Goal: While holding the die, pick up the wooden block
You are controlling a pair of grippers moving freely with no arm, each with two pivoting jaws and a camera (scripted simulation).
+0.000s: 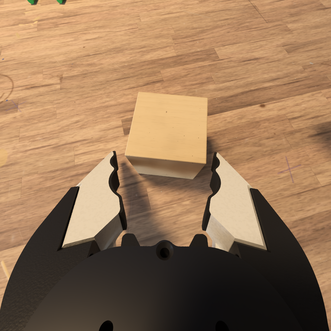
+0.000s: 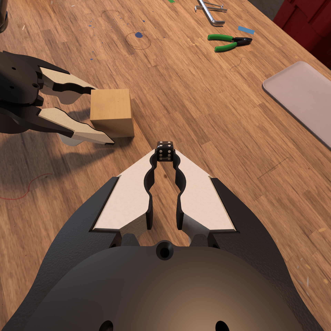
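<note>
A light wooden block [image 1: 167, 132] stands on the wooden table just ahead of my left gripper [image 1: 164, 154]. The gripper is open, its fingertips level with the block's near edge, one on each side, not touching. The right wrist view shows the same block [image 2: 111, 111] with the left gripper [image 2: 103, 116] at its left side. My right gripper [image 2: 164, 150] is shut on a small black die [image 2: 164, 151] with white pips, held at the fingertips above the table, to the right of the block.
Green-handled pliers [image 2: 228, 41] and metal hex keys [image 2: 210, 12] lie at the far right. A pale grey tray [image 2: 300, 96] sits by the right table edge. A red wire [image 2: 28, 188] lies at the left. A red object [image 2: 308, 19] stands beyond the table's corner.
</note>
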